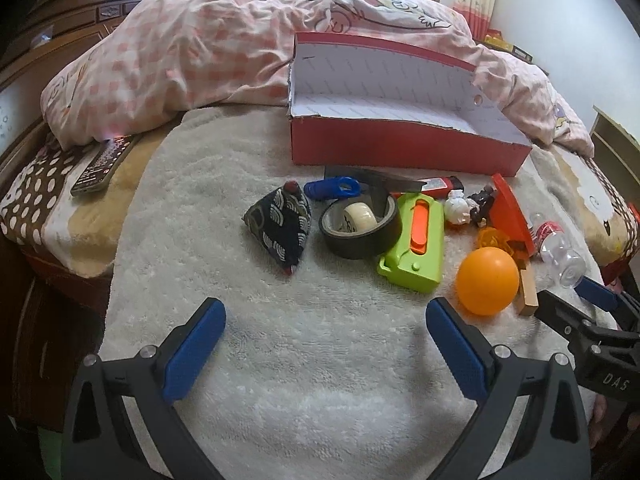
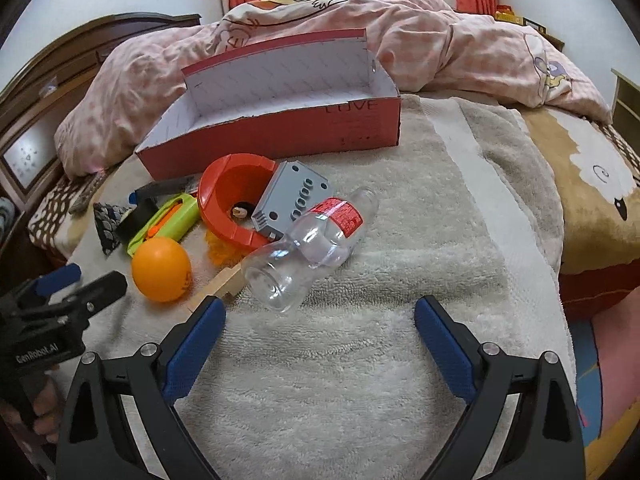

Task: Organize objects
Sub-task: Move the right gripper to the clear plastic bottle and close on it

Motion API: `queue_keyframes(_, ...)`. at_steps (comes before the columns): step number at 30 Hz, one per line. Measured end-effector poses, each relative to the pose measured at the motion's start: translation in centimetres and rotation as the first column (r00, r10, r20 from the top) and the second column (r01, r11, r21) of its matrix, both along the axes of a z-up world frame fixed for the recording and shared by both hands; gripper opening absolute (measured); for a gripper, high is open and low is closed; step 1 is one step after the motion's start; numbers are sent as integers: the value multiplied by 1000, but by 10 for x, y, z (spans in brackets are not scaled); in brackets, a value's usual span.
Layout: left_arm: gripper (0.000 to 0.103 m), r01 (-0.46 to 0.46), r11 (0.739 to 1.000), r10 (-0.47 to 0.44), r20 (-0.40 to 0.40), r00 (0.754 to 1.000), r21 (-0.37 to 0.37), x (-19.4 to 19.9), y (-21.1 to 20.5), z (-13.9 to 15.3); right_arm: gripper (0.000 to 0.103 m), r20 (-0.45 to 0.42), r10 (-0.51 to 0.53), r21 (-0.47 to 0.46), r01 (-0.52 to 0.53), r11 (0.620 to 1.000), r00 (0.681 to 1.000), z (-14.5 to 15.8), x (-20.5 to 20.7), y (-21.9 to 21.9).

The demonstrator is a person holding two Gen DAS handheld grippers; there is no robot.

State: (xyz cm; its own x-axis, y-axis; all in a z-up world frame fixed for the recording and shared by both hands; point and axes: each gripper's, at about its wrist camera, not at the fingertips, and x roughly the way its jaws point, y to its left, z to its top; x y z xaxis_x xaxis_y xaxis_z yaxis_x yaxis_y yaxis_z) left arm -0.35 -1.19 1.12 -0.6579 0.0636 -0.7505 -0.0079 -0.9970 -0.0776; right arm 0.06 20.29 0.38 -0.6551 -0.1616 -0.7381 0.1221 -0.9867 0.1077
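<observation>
1. The jaws of both grippers stand wide apart with nothing between them: the left gripper [image 1: 326,344] hangs over bare towel [image 1: 280,360] in front of the clutter, and the right gripper [image 2: 320,340] hangs just short of the bottle [image 2: 312,244].
2. The things to sort lie in a loose row on the towel, just in front of the red box [image 1: 400,140], which stands open and looks empty.
3. The bottle lies on its side, clear and without liquid: probably very light, smooth, apt to roll and to dent. A hold across the labelled waist looks safest.
4. The orange ball [image 1: 488,280] is round and likely slick; it would squirt from the pads unless caught squarely across its middle.
5. The cloth pouch [image 1: 284,232] looks soft and yielding, and should take a pinch at its top without slipping.
6. The tape roll [image 1: 360,228], with a smaller roll inside, looks stiff; one pad inside the ring and one outside would suit.
7. The green tool [image 1: 416,240] seems hard plastic, best gripped across its narrow width.
8. The small figures [image 1: 468,206] and the red dish [image 2: 232,200] lie tangled together, so they may shift when a neighbour is lifted.
</observation>
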Motion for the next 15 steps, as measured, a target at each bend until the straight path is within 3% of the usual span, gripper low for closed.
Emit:
queue_keyframes(4, 100, 9, 1000, -9, 20, 1000, -8, -2, 2, -4, 98, -4, 3, 36, -3, 999, 1000, -1, 0, -4)
queue_keyframes(15, 100, 14, 999, -16, -40, 999, -47, 1, -1, 13, 98, -10, 4, 65, -3, 998, 1000, -3, 2, -7)
